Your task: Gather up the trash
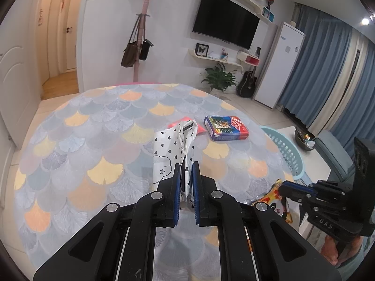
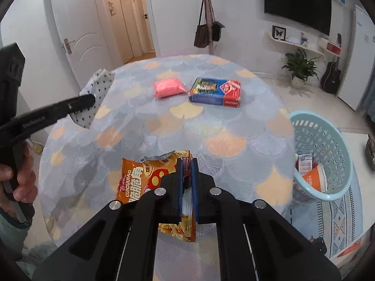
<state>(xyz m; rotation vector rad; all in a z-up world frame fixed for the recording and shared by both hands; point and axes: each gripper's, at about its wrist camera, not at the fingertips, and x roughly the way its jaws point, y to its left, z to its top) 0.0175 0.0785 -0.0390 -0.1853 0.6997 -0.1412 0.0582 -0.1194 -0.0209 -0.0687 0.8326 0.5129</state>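
Tabletop scene: right hand-held gripper (image 2: 186, 164) clamps orange "CUICUIJIAO" snack bag (image 2: 150, 178); left hand-held gripper (image 1: 186, 166) pinches heart-print wrapper (image 1: 174, 147).

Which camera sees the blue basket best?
The right wrist view: the blue basket shows almost whole, with cups inside. The left wrist view catches only a slice of its rim beyond the table edge.
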